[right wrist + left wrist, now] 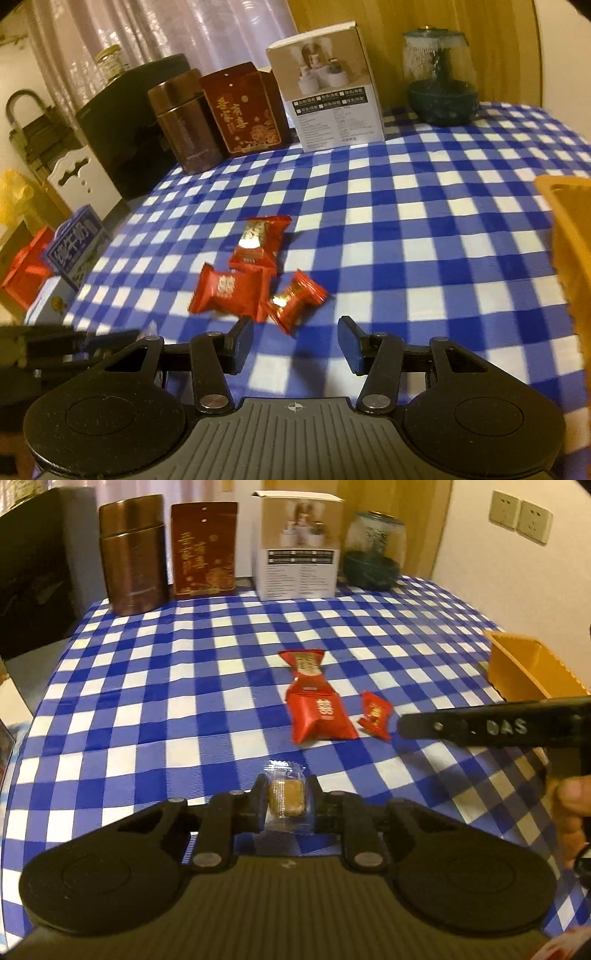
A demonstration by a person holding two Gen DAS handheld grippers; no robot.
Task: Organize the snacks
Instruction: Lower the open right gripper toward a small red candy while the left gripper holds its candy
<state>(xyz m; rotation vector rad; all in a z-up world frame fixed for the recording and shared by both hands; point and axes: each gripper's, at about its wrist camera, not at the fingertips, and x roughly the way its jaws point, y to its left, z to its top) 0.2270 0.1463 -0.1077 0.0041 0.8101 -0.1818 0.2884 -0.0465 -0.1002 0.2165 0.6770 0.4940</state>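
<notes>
Item: I hold a wrapped biscuit (286,800) clamped in my left gripper (286,803) for boxing; right gripper (295,345) gapes empty, three red packets (255,280) just ahead, yellow box (569,236) rightward.

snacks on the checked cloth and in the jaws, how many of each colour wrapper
red wrappers: 3, the long packet, the square packet and the small candy, all lying on the cloth
clear wrapper: 1, the brown candy held in the left gripper
total: 4
</notes>
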